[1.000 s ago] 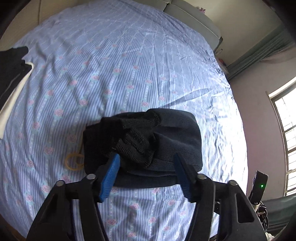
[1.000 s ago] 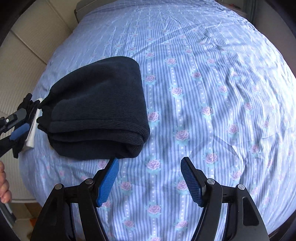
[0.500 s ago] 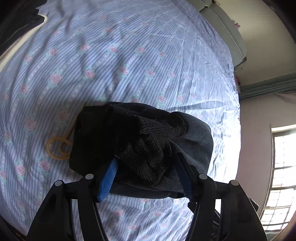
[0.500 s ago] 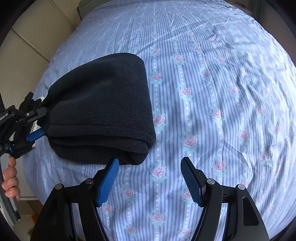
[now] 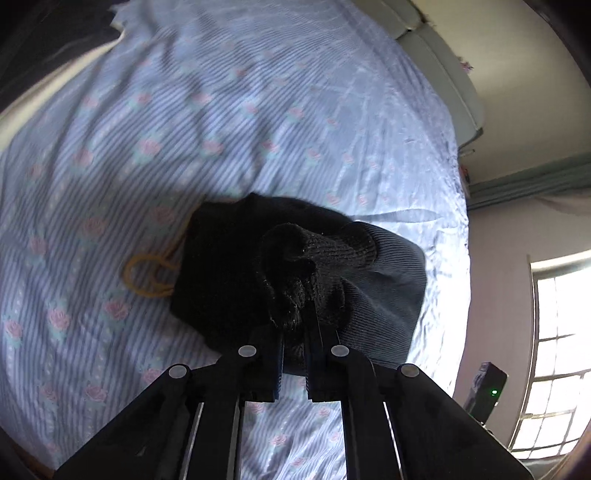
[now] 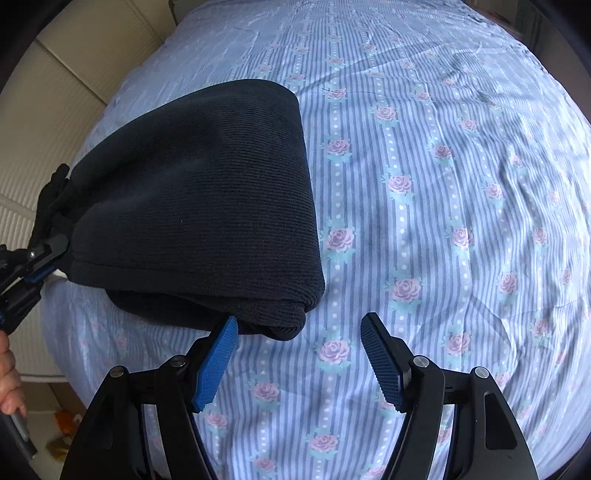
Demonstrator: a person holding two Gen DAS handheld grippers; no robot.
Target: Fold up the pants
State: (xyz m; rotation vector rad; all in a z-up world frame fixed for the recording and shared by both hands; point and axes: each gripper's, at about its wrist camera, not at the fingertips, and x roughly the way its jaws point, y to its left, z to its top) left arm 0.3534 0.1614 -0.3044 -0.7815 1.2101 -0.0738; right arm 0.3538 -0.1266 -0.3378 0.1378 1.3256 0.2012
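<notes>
The dark folded pants lie in a thick bundle on the floral blue sheet. My left gripper is shut on the bunched knit edge at the bundle's near side, with fabric pinched between the pads. In the right wrist view the pants fill the left half, and the left gripper grips their far left end. My right gripper stands open just in front of the bundle's near right corner. Its left fingertip sits against the folded edge, and nothing lies between the pads.
A yellow elastic loop lies on the sheet beside the pants. Another dark garment sits at the far corner of the bed. A headboard and a window bound the room. A person's hand shows at the left edge.
The left gripper came down onto the pants and its jaws went from wide apart to shut on the bunched edge. The right gripper drew nearer to the bundle's corner, still open.
</notes>
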